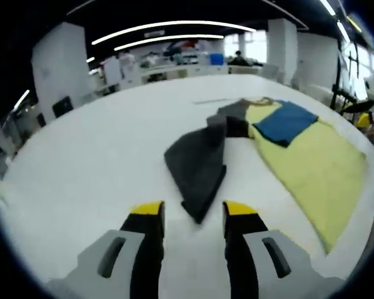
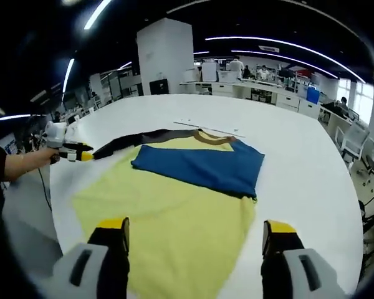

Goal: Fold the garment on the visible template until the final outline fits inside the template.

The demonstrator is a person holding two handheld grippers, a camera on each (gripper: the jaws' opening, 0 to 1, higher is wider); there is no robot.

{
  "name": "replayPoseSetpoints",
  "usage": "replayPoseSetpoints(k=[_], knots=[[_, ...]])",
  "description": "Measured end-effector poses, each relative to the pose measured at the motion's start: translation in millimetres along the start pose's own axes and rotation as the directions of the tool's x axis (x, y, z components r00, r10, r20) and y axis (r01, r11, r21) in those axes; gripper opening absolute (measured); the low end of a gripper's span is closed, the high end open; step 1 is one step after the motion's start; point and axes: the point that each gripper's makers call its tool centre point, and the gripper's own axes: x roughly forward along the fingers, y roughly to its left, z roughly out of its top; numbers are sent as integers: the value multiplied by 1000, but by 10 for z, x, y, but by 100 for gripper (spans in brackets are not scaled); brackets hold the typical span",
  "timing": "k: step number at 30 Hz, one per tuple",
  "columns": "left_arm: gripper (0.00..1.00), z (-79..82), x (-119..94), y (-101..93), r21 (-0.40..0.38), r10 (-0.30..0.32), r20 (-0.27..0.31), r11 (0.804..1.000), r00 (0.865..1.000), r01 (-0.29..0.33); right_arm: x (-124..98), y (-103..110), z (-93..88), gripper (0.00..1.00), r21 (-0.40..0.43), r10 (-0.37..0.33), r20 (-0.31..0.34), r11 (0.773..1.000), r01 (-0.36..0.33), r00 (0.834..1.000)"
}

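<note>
White tabletop (image 2: 311,174) is stretching across an open office, with pillars, desks and strip lights sitting far behind it. I am looking at the garment (image 2: 174,218), a yellow shirt with a blue panel (image 2: 202,165) lying folded over its chest and a brown collar (image 2: 213,139) at the neck. It is lying flat on the table, just ahead of the right gripper (image 2: 194,238), whose jaws are standing wide apart and holding nothing, straddling the hem.

In the left gripper view, the dark grey sleeve (image 1: 199,167) is lying rumpled and pulled out sideways from the body, its tip reaching toward the left gripper (image 1: 193,215). Those jaws are sitting narrowly open with the sleeve tip just ahead of the gap; I am not gripping anything as far as I can judge, though the fisheye is making that contact hard to read. In the right gripper view I am seeing the same tool held by a hand (image 2: 55,146) at the sleeve end.

I am worrying about three things. Pinching only the sleeve tip could drag the whole shirt and undo the blue fold. Closing too deep could catch two layers and bunch the cloth. The right side of the shirt is also lying close to the table edge, so a hard pull could slide it off.

I am not making out a template outline, nor any readable writing, label or brand.
</note>
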Motion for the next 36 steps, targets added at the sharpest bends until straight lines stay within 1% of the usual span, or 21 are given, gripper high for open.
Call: replayPoseSetpoints(k=[2, 4, 5, 8, 10, 13, 17, 19, 20, 21, 22, 25, 26, 28, 32, 34, 36], knots=[[16, -7, 20, -13, -8, -4, 4, 1000, 1000, 4, -19, 16, 9, 88, 11, -5, 14, 1000, 5, 1000], [15, -27, 43, -17, -16, -3, -4, 1000, 1000, 2, -29, 31, -8, 88, 13, -6, 15, 1000, 5, 1000], [12, -30, 47, -14, -22, 0, -6, 1000, 1000, 0, -33, 31, -27, 87, 13, -10, 10, 1000, 10, 1000], [0, -5, 50, 14, -28, 3, 9, 1000, 1000, -3, -48, 24, -58, 87, 15, -19, 6, 1000, 19, 1000], [0, 14, 50, 4, -53, -10, 15, 999, 1000, 11, -54, 25, -68, 87, 18, -19, 6, 1000, 19, 1000], [0, 36, 30, 32, -52, -12, 19, 999, 1000, 13, -59, 43, -96, 87, 24, -17, 4, 1000, 16, 1000], [0, 142, -52, 94, -66, -7, 33, 998, 999, 9, -75, 75, -113, 87, 12, -7, -2, 1000, 7, 1000], [0, 239, -104, 115, -47, -5, 54, 999, 999, 7, -86, 66, -118, 87, 2, -7, -6, 1000, 7, 1000], [0, 282, -132, 131, -22, 2, 51, 1000, 999, -1, -92, 62, -122, 87, 0, -8, -8, 1000, 8, 1000], [0, 297, -144, 139, -13, 5, 49, 1000, 999, -5, -100, 63, -127, 87, -1, -9, -9, 1000, 9, 1000], [0, 348, -163, 162, 4, 14, 58, 1000, 998, -14, -105, 68, -131, 87, -1, -9, -10, 1000, 9, 1000], [0, 454, -203, 206, -7, 13, 75, 1000, 997, -13, -127, 105, -149, 87, -1, -7, -13, 1000, 7, 1000], [0, 493, -219, 220, -4, 17, 74, 1000, 997, -17, -135, 111, -151, 87, -5, -8, -15, 1000, 8, 1000], [0, 513, -241, 236, 10, 24, 54, 1000, 998, -24, -155, 123, -151, 88, -26, -14, -19, 1000, 14, 1000], [0, 592, -268, 250, 43, 18, 51, 999, 999, -21, -182, 101, -158, 92, -74, -27, -34, 997, 25, 999], [0, 609, -280, 264, 62, 25, 37, 998, 999, -27, -199, 103, -153, 93, -86, -28, -36, 996, 25, 999], [0, 647, -298, 272, 73, 26, 37, 997, 999, -29, -221, 109, -140, 94, -90, -27, -33, 996, 24, 999]])
